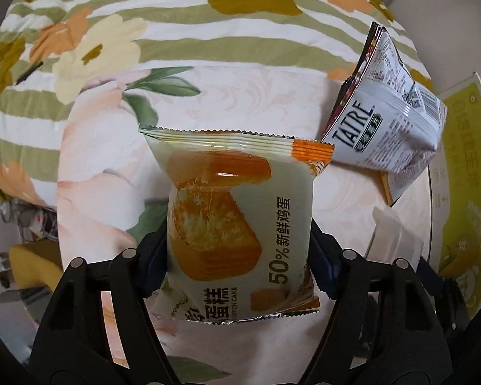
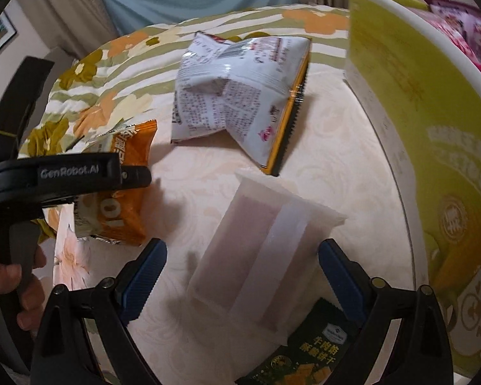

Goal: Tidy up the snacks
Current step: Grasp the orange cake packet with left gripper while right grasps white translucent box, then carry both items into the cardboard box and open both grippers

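My left gripper (image 1: pixel 239 250) is shut on a pale green and orange chiffon cake packet (image 1: pixel 237 224) and holds it above the round table. In the right wrist view the same packet (image 2: pixel 125 192) hangs from the left gripper (image 2: pixel 134 176) at the left. My right gripper (image 2: pixel 240 266) is open, its blue pads either side of a frosted white packet (image 2: pixel 256 250) lying on the table. A white crumpled snack bag (image 2: pixel 240 99) lies further back; it also shows in the left wrist view (image 1: pixel 388 122).
A tall yellow-green box (image 2: pixel 417 128) stands at the right table edge, with pink packets (image 2: pixel 458 25) inside; it also shows in the left wrist view (image 1: pixel 465 176). A dark green cracker packet (image 2: pixel 304 359) lies under the right gripper. A flowered bedspread (image 1: pixel 176 32) lies behind the table (image 2: pixel 336 147).
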`<action>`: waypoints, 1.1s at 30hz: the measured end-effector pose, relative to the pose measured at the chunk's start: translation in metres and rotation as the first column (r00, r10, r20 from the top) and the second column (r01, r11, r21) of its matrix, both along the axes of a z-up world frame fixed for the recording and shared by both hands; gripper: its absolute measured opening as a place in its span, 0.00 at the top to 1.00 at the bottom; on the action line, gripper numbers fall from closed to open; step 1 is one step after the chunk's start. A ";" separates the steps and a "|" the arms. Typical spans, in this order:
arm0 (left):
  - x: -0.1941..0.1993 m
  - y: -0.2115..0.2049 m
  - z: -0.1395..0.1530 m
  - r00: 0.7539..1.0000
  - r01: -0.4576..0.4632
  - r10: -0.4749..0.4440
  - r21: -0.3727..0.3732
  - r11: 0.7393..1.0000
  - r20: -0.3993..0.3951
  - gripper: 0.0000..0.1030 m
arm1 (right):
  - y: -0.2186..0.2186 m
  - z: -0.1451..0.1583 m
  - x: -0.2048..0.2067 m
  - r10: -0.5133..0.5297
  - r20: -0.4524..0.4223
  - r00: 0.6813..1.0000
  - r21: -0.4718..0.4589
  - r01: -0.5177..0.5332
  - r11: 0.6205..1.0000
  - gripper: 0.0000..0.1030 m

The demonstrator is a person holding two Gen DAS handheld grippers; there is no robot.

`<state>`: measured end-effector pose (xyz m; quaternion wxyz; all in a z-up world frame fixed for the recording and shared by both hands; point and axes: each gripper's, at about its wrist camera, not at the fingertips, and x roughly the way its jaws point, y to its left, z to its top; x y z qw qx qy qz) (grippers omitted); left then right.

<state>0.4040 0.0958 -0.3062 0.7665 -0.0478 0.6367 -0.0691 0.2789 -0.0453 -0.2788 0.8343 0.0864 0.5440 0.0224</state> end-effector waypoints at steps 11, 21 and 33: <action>-0.023 0.007 0.002 1.000 0.020 -0.021 0.019 1.000 0.013 0.33 | 0.008 -0.017 0.006 -0.027 -0.058 0.998 -0.060 0.024 0.998 0.25; -0.050 0.019 0.005 0.999 0.030 -0.030 0.014 0.999 0.022 0.38 | 0.020 -0.015 0.013 0.014 -0.014 1.000 -0.098 -0.015 0.995 0.43; -0.083 0.033 0.058 0.993 0.026 -0.023 -0.029 0.999 0.112 0.39 | 0.030 0.032 0.000 0.046 0.111 0.993 -0.062 -0.039 0.997 0.44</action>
